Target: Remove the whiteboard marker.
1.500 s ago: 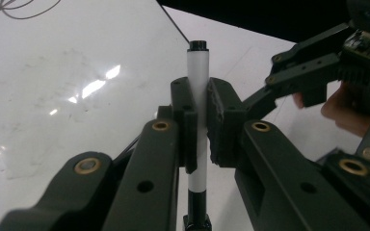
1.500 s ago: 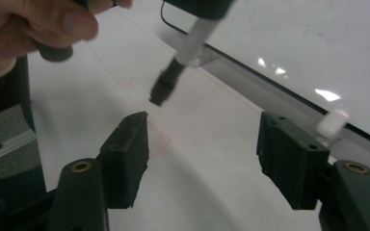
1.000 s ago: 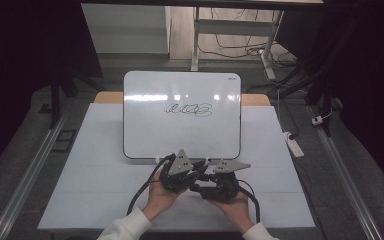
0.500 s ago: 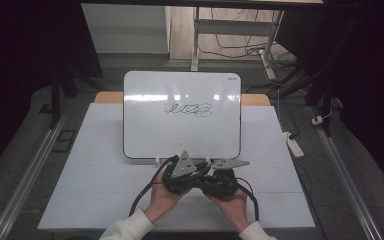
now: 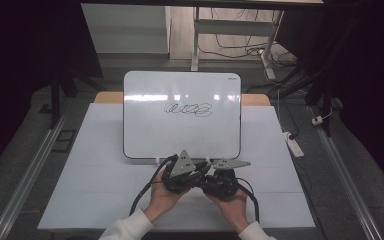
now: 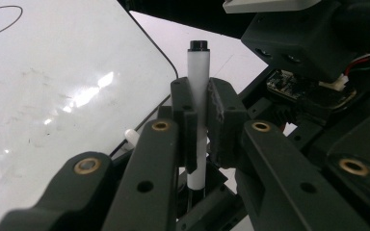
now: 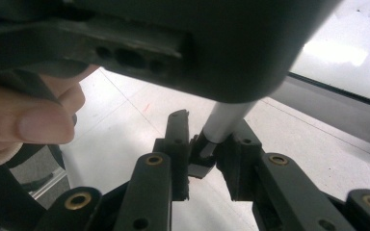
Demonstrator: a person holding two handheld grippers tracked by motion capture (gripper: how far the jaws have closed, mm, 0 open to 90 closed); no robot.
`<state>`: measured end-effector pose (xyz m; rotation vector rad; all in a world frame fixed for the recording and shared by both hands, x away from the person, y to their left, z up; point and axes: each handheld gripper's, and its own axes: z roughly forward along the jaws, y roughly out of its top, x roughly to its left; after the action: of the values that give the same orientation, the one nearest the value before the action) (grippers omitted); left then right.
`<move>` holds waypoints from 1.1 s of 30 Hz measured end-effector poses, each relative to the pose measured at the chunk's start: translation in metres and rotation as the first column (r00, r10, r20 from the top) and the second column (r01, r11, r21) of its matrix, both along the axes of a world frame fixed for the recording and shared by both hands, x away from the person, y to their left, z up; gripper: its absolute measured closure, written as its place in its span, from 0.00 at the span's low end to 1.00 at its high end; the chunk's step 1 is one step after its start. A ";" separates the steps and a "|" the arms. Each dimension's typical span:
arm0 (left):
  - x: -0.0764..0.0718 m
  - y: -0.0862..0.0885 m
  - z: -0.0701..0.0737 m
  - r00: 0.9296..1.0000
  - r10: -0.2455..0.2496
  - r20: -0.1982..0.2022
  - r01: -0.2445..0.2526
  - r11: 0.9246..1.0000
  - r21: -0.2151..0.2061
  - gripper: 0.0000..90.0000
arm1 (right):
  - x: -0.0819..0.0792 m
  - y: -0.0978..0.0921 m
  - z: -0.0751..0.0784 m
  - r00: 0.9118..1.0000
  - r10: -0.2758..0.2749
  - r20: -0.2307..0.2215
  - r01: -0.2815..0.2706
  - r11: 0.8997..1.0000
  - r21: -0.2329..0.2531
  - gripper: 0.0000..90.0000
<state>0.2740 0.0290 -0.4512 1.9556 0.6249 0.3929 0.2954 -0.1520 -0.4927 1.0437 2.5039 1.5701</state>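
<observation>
Smooth white cylindrical marker [image 6: 198,96] between black jaws

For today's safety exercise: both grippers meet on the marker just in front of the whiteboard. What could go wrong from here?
1. The left gripper clamps the white marker on a short stretch of its barrel, so it may tilt or slip when pulled.
2. The right gripper pinches only the marker's dark end; that small grip might slip off.
3. The whiteboard lies close, so a sudden jerk could knock it.
</observation>
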 end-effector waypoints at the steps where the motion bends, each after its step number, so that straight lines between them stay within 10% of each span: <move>1: 0.000 0.001 0.000 1.000 -0.001 -0.003 0.001 1.000 -0.002 0.90 | 0.000 0.000 0.000 1.000 -0.002 -0.003 0.002 1.000 0.004 0.84; 9: 0.003 0.002 0.000 1.000 -0.013 -0.022 0.013 1.000 -0.017 0.87 | 0.002 -0.002 -0.001 1.000 -0.011 -0.028 0.012 1.000 0.017 0.86; 14: 0.002 0.009 0.005 1.000 -0.013 -0.021 0.012 0.998 -0.066 0.66 | 0.002 -0.004 0.000 1.000 -0.018 -0.015 0.018 1.000 0.014 0.86; 20: -0.007 0.050 0.011 0.999 0.042 -0.030 -0.044 0.997 -0.069 0.53 | 0.003 -0.011 0.001 0.999 -0.037 0.023 0.036 0.999 0.022 0.86; 24: -0.014 0.091 0.001 0.989 0.111 -0.095 -0.116 0.992 -0.048 0.44 | 0.005 -0.016 0.004 0.997 -0.046 0.056 0.044 0.998 0.035 0.86; 33: -0.028 0.171 -0.041 0.944 0.252 -0.212 -0.251 0.967 0.029 0.36 | 0.019 -0.032 0.018 0.982 -0.089 0.169 0.079 0.994 0.069 0.86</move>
<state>0.2462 0.1998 -0.4918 1.9398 1.0212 0.3404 0.3149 -0.1843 -0.4746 0.9608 2.2830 1.6475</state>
